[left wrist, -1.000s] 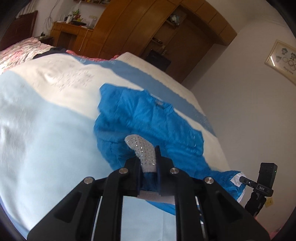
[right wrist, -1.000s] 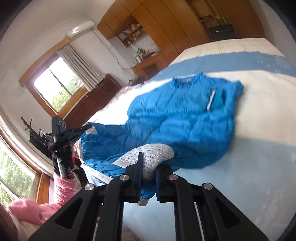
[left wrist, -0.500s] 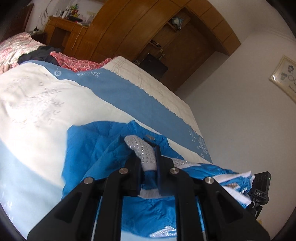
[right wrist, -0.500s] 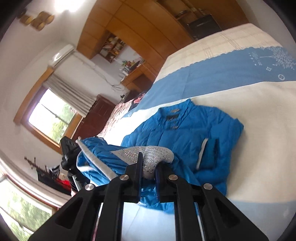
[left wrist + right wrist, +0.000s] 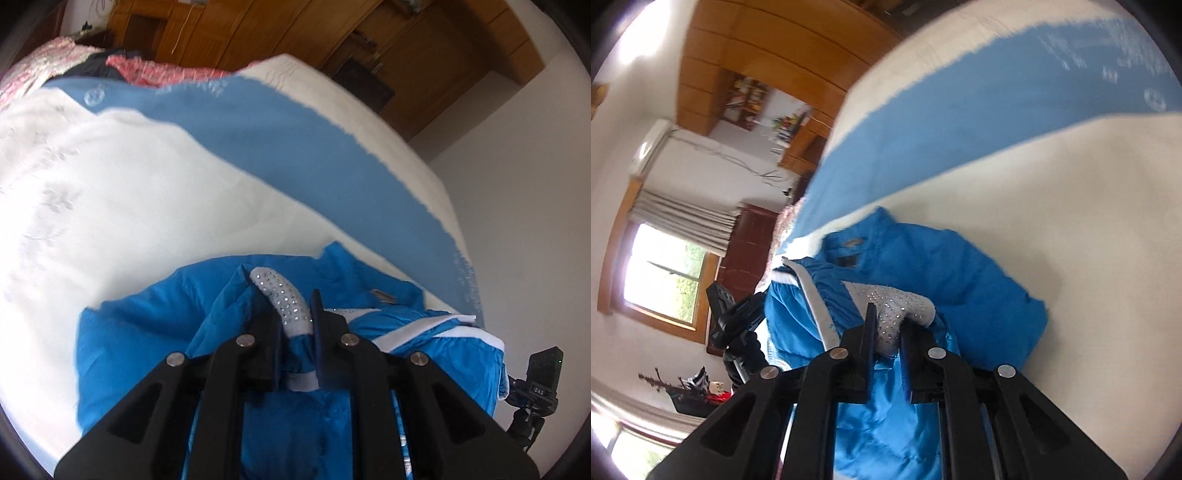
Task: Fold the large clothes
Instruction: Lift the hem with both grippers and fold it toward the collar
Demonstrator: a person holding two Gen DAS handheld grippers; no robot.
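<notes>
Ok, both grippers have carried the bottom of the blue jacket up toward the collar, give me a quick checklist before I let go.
1. Left gripper shut on the studded grey trim of the blue jacket: ok.
2. Right gripper shut on the same kind of trim: ok.
3. Carried edge has reached the collar: not ok, it sits short of it.
4. Jacket lies fully on the bedspread: cannot tell, the near part is hidden behind the grippers.
5. Folded layer smooth: not ok, it is bunched near both grippers.
6. Both held corners level: cannot tell.
</notes>
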